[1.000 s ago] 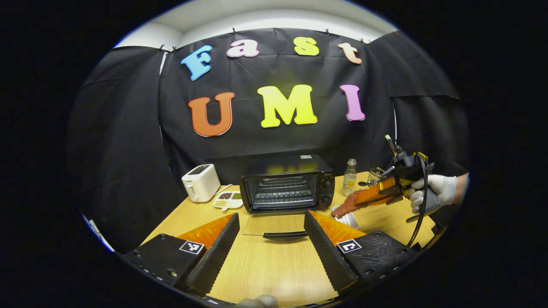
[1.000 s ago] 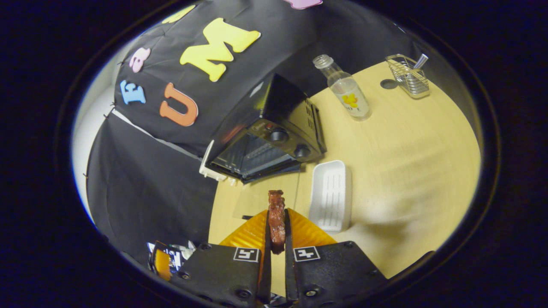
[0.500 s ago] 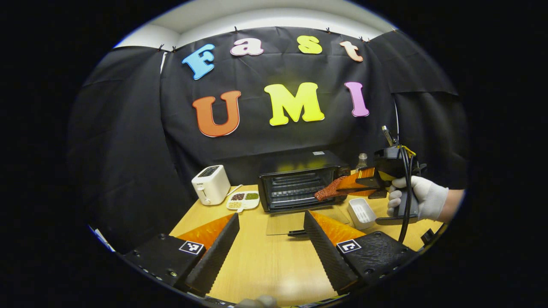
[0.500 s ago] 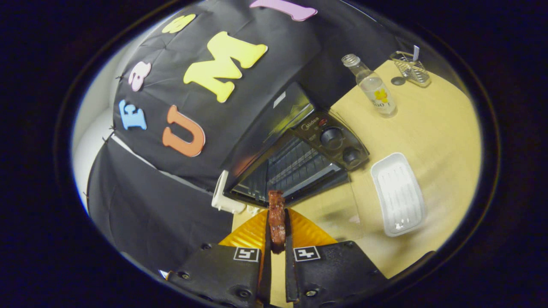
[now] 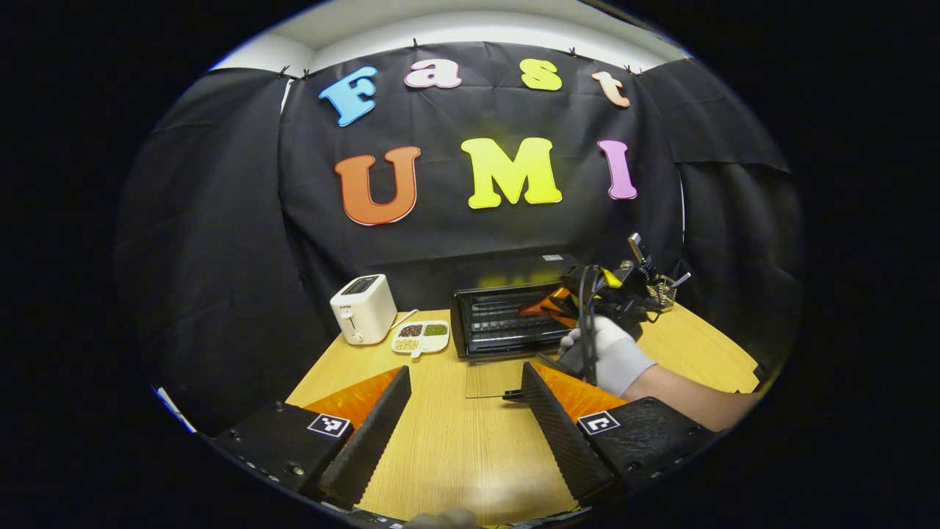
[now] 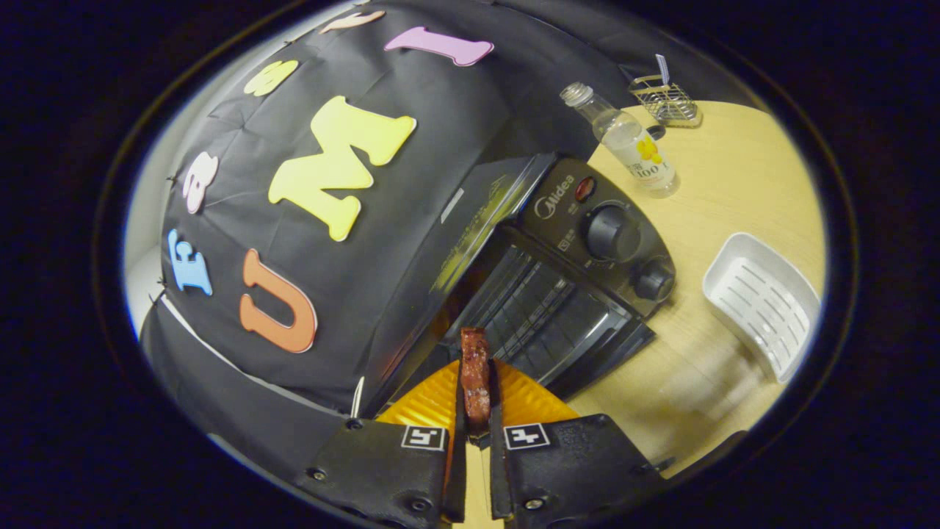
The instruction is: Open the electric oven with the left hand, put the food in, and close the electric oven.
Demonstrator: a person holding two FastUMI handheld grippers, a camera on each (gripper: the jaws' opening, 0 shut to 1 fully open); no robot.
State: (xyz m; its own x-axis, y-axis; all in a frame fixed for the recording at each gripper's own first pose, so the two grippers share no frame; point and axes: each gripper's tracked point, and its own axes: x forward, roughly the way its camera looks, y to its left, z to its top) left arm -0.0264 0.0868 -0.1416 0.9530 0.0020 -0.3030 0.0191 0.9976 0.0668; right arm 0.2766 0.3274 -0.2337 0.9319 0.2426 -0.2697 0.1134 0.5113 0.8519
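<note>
Wooden table [image 5: 455, 448] w/ black cloth behind. Electric oven [image 5: 499, 323] sits at the back, door [image 5: 490, 378] folded down flat. My left gripper [image 5: 461, 411] hangs above the table in front of it, fingers spread wide, holding nothing. Right gripper [image 6: 474, 411] is clamped on the food [image 6: 474, 375], a brown strip, its tip at the oven mouth. White tray [image 6: 764, 305] lies right of the oven.

Left gripper view: set low and well back over the wooden table [image 5: 455, 448], facing the electric oven [image 5: 507, 323] head-on. Right gripper view: tilted, close above that oven [image 6: 558, 294]. Shared: oven, table.
</note>
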